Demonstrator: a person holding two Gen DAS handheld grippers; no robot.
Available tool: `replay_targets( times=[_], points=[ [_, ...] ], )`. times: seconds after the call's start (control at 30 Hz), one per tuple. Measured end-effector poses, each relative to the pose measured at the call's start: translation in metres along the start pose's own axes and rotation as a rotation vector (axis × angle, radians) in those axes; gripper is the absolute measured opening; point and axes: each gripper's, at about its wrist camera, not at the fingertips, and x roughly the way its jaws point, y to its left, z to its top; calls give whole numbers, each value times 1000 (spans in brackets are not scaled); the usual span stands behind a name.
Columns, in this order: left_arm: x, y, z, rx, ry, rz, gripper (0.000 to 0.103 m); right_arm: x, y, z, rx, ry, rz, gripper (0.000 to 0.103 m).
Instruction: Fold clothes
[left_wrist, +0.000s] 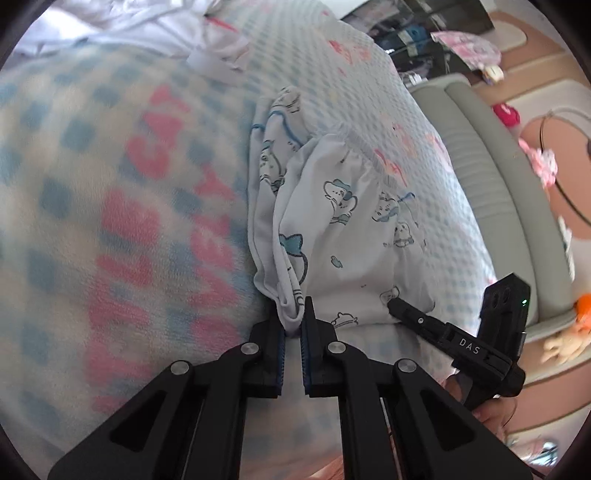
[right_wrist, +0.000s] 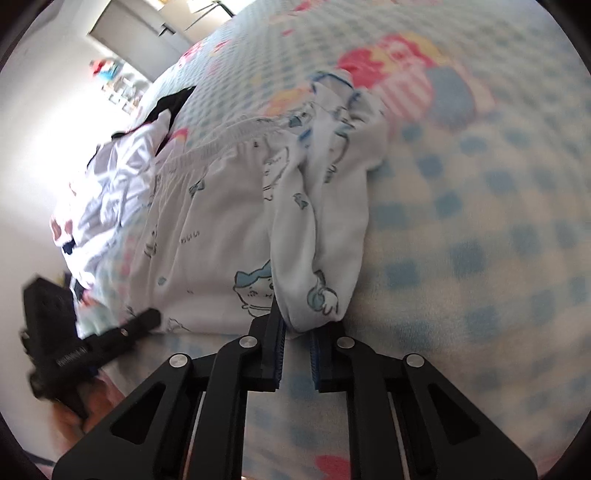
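Left gripper (left_wrist: 293, 325) is pinching a bunched hem of the cartoon-print pyjama shorts (left_wrist: 343, 229), which are lying just ahead on the checked blanket (left_wrist: 92, 184). Right gripper (right_wrist: 297, 328) is clamping another fold of the shorts. The cotton looks light, limp and likely to slip; gripping near the hems seems safest.

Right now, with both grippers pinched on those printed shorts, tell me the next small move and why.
Probably lift both ends together and carry them toward the elastic waistband to fold the printed shorts in half. The left gripper and right gripper are each shut on a bunched edge at the near end, and the garment lies flat on the checked blanket.
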Motion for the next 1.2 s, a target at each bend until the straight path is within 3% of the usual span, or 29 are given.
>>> replay_targets(
  times=[0.43,0.63,0.77,0.87,0.93,1.0,1.1,1.2],
  points=[
    [2,-19,7,344,139,144,6,-7,0,2,-62,-39,-95,8],
    [-2,-21,0,344,137,184,9,-21,-4,3,-72,-8,-24,10],
    [-27,4,4,208,105,195,10,-51,-27,4,14,-39,15,14],
    [-53,10,12,158,15,115,11,-71,-33,12,8,-70,45,18],
    [-59,-5,19,190,-49,61,20,-80,-25,21,-49,-86,68,22],
    [-46,-30,27,252,-69,72,52,-77,-3,33,-145,-85,49,25],
    [-8,-61,30,314,-43,84,53,-48,41,49,-285,-36,-1,28],
    [24,-71,31,390,-54,244,46,-6,61,43,-355,27,-52,27]
  ],
)
